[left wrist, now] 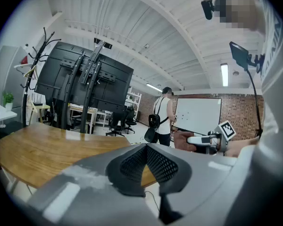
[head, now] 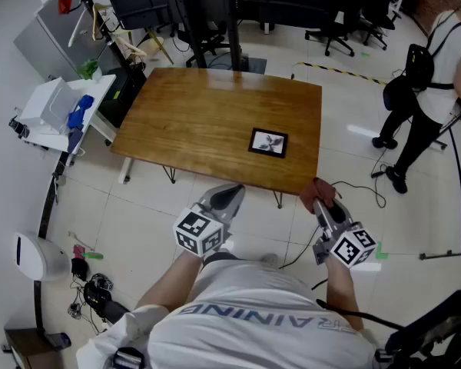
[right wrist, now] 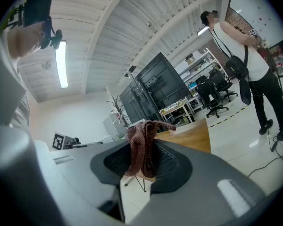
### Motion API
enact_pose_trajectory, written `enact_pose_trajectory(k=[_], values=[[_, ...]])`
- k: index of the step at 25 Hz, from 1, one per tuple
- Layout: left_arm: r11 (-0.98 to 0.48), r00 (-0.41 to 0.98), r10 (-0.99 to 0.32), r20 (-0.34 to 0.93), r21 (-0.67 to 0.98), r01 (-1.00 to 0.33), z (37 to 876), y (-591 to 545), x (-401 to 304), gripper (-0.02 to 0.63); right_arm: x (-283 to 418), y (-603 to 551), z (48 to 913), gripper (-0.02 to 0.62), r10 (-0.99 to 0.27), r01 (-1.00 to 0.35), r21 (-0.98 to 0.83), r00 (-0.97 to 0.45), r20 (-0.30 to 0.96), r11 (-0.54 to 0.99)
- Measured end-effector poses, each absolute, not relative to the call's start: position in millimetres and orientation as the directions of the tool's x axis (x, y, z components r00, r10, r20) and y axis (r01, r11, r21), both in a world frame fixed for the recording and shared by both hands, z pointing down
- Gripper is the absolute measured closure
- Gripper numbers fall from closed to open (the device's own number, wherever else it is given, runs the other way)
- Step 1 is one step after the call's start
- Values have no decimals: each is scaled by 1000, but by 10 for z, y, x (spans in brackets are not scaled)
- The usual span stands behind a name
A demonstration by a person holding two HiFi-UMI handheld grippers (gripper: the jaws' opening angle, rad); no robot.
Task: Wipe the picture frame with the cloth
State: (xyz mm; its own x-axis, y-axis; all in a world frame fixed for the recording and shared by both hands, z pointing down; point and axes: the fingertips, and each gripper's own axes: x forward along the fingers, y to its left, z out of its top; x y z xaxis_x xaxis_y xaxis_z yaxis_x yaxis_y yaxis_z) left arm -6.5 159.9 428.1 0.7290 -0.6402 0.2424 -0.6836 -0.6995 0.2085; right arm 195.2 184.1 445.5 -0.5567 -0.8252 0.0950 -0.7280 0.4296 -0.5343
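Note:
A small black picture frame [head: 268,143] lies flat on the wooden table [head: 200,121], toward its near right side. My right gripper [head: 320,199] hovers off the table's near right corner, shut on a reddish-brown cloth [head: 318,194]. In the right gripper view the cloth [right wrist: 142,147] stands bunched between the jaws. My left gripper [head: 229,196] hangs just off the table's near edge, left of the frame, jaws shut with nothing in them. From the left gripper view the jaws [left wrist: 144,166] meet over the table edge, and the right gripper [left wrist: 205,139] shows with its cloth.
A white side cart [head: 58,110] with a blue item stands left of the table. Office chairs [head: 338,29] and black stands sit beyond the far edge. A person with a black backpack [head: 434,91] stands at the right; cables [head: 361,187] run over the floor there.

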Motion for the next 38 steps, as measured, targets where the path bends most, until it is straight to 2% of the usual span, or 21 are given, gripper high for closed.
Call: enact_pose_trajectory(k=[4, 10, 16, 20, 24, 31, 38], values=[[-662, 696, -678, 236, 216, -718, 4312, 1414, 47, 600, 2226, 1606, 4530, 482, -823, -728, -543, -557, 112, 419], [-593, 647, -705, 290, 259, -763, 4620, 1025, -141, 600, 2078, 1288, 4702, 482, -801, -711, -559, -585, 131, 428], [-582, 655, -682, 325, 302, -755, 4899, 292, -237, 600, 1908, 764, 4773, 482, -799, -730, -554, -574, 179, 400], [-627, 697, -636, 332, 304, -717, 5003, -357, -278, 600, 1770, 177, 4683, 482, -819, -756, -545, -538, 200, 364], [-657, 739, -542, 400, 346, -669, 5327, -772, -337, 600, 1502, -219, 4489, 482, -831, -767, -533, -521, 192, 358], [-675, 762, -416, 495, 394, -624, 6033, -789, -64, 600, 1409, -485, 4737, 482, -825, -770, -582, -491, 278, 262], [-654, 718, -370, 590, 383, -652, 6597, -843, 162, 598, 1361, -754, 4924, 482, -783, -742, -606, -546, 298, 286]])
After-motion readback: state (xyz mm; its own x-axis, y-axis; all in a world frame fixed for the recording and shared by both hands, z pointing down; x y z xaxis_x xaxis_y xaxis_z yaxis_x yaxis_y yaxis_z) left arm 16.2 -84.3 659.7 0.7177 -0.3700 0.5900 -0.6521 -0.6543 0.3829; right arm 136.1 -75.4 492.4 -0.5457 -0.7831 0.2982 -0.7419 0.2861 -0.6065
